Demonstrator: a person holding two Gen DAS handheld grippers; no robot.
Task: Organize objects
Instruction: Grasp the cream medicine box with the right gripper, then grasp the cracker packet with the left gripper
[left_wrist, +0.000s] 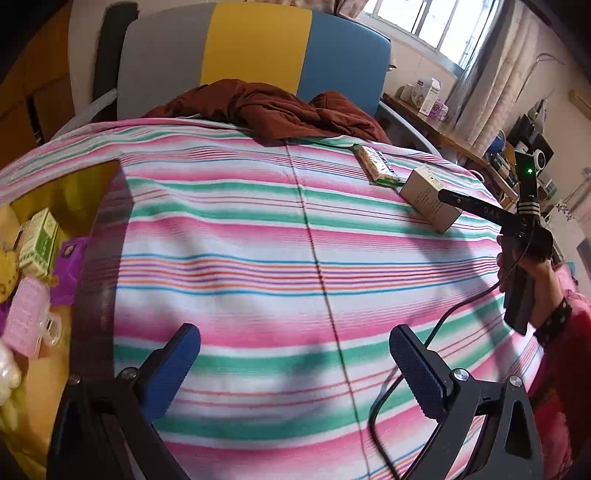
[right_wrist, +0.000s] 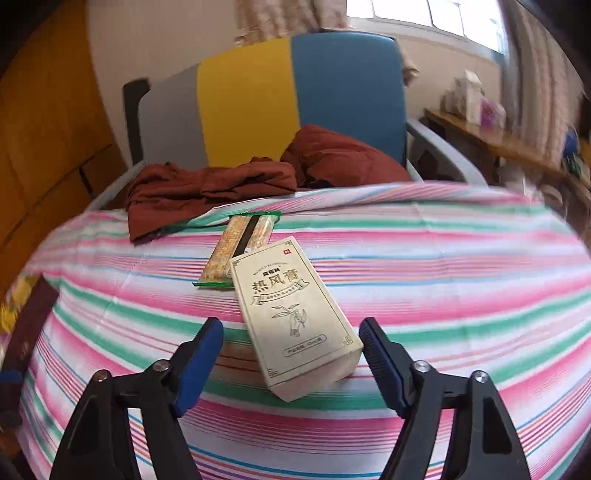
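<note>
A beige medicine box (right_wrist: 295, 314) lies on the striped cloth, its near end between the fingers of my open right gripper (right_wrist: 291, 332), untouched. A green-edged snack bar (right_wrist: 240, 251) lies just behind the box. In the left wrist view the box (left_wrist: 428, 199) and the snack bar (left_wrist: 376, 164) sit at the far right, with the right gripper (left_wrist: 448, 197) at the box. My left gripper (left_wrist: 295, 343) is open and empty over the middle of the cloth.
A brown cloth (left_wrist: 273, 107) is bunched at the far edge before a grey, yellow and blue chair (left_wrist: 255, 48). At the left, a lower surface holds a green box (left_wrist: 40, 240), a pink case (left_wrist: 26, 314) and purple wrappers (left_wrist: 68, 269). A black cable (left_wrist: 402, 387) trails across the right.
</note>
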